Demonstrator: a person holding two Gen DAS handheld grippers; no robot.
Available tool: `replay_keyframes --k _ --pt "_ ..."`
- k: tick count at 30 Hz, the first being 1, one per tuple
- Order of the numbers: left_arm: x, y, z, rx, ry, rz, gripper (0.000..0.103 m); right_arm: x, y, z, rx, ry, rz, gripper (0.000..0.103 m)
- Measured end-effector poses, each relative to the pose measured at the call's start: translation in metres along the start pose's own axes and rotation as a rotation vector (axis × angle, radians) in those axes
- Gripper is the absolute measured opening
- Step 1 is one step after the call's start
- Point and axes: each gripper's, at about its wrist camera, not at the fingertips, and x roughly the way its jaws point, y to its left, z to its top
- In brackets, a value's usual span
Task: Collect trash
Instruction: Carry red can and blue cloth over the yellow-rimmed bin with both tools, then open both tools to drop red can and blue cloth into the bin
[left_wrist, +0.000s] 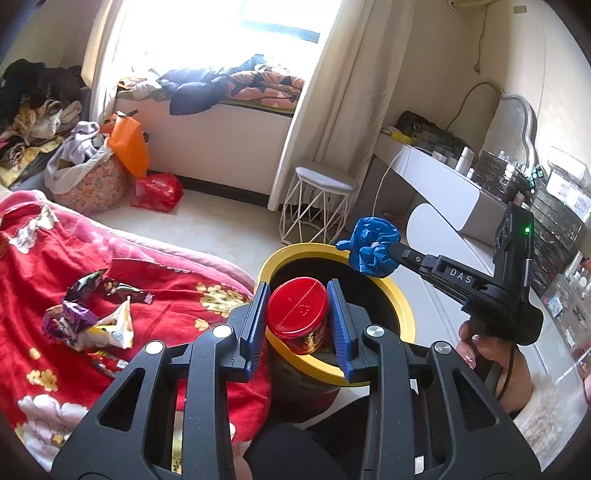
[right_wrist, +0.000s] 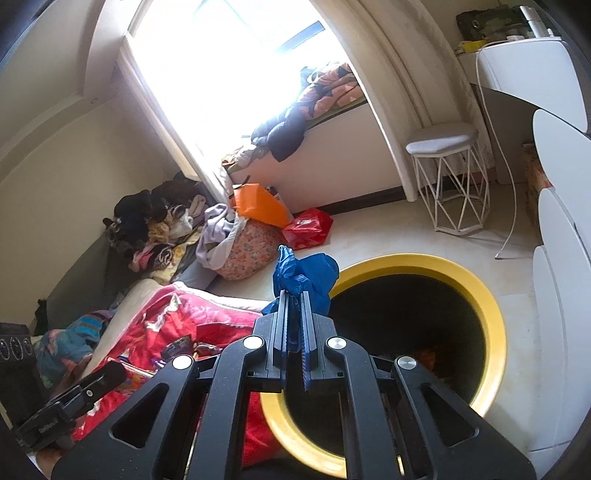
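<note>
My left gripper is shut on a red-lidded snack can, held over the near rim of a black bin with a yellow rim. My right gripper is shut on a crumpled blue plastic bag, which hangs over the bin's yellow rim at its left edge. From the left wrist view, the right gripper holds the blue bag above the bin's far side. Several crumpled snack wrappers lie on the red blanket.
A white wire stool stands beyond the bin. A white dressing table is at the right. A red plastic bag, an orange bag and a floral basket sit on the floor by the window seat. A hand holds the right gripper.
</note>
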Motion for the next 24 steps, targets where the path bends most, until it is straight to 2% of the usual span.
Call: replay_keyframes --k 11,24 --pt "0.026 -0.015 -0.002 0.012 0.025 -0.029 0.025 0.003 -0.022 -0.007 0.01 0.017 -0.082 0.006" --pt "0.059 -0.025 -0.01 0.03 0.082 -0.038 0.025 0.013 -0.045 -0.012 0.057 0.07 -0.116 0.006"
